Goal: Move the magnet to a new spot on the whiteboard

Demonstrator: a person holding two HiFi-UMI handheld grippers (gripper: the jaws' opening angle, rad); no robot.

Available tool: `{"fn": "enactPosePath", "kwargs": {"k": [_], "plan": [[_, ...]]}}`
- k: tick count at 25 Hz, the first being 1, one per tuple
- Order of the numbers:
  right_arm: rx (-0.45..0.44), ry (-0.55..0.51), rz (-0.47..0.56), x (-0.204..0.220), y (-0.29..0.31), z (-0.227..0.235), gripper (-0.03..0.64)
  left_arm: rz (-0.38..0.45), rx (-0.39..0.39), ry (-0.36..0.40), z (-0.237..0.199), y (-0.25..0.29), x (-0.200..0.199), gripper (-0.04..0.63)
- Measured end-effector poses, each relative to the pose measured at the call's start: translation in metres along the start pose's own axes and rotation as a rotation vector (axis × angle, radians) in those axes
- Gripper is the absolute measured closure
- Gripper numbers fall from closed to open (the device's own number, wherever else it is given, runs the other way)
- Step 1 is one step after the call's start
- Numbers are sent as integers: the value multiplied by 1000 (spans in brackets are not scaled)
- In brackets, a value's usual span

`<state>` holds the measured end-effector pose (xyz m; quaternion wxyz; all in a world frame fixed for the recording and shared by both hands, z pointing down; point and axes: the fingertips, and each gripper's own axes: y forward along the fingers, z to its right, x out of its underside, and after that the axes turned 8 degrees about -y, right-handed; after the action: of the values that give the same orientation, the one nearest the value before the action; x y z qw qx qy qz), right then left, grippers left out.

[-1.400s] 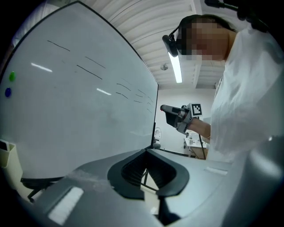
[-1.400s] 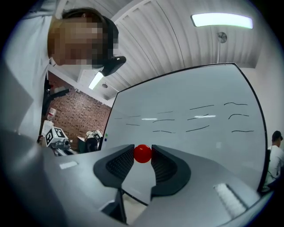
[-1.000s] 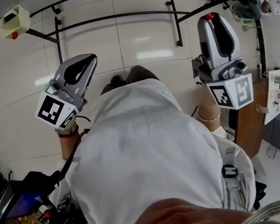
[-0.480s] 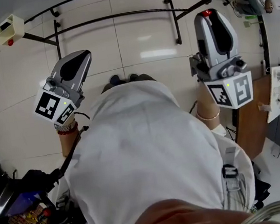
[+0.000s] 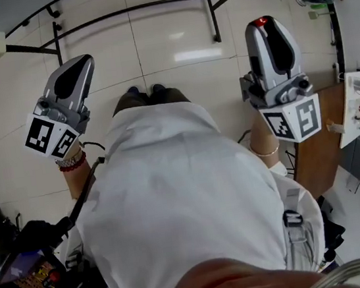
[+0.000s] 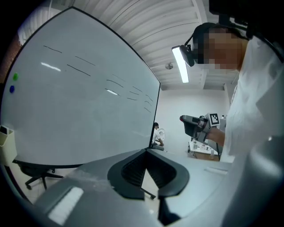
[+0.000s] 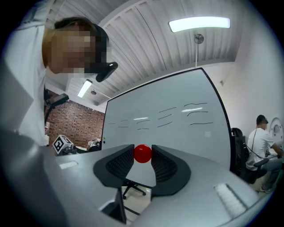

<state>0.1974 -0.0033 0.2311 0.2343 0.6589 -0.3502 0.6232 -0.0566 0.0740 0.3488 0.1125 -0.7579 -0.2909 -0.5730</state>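
My right gripper (image 7: pixel 143 155) is shut on a red ball magnet (image 7: pixel 143 153), pinched between the two dark pads. It is held up in the air, facing the whiteboard (image 7: pixel 177 128) but still apart from it. The head view shows that same red magnet (image 5: pixel 260 22) at the tip of my right gripper (image 5: pixel 269 44). My left gripper (image 6: pixel 146 153) has its jaws closed tip to tip with nothing in them, and it too points at the whiteboard (image 6: pixel 80 102). From the head view, the left gripper (image 5: pixel 69 89) hangs left of the person's body.
Green (image 6: pixel 16 76) and blue (image 6: pixel 12 89) magnets stick near the board's left edge above a cream tray (image 6: pixel 4 142). The board's black stand (image 5: pixel 128 11) crosses the tiled floor ahead. A wooden desk (image 5: pixel 317 147) is at the right. A seated person (image 7: pixel 262 142) is beyond the board.
Both grippers have risen in the head view and spread apart, the left one shifting left. The red magnet stays gripped in the right gripper.
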Motion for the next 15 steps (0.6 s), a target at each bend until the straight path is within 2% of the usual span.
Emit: {"fn": "enactPosePath", "kwargs": {"k": [4, 8, 12, 15], "plan": [[-69, 5, -29, 19, -4, 2, 492, -1, 11, 42, 12, 12, 0, 591], [-80, 27, -26, 19, 9, 13, 492, 0, 2, 23, 8, 21, -5, 591], [-89, 28, -17, 23, 49, 11, 492, 19, -17, -24, -33, 26, -15, 591], [-61, 24, -15, 30, 90, 5, 492, 17, 23, -6, -72, 30, -25, 591]]}}
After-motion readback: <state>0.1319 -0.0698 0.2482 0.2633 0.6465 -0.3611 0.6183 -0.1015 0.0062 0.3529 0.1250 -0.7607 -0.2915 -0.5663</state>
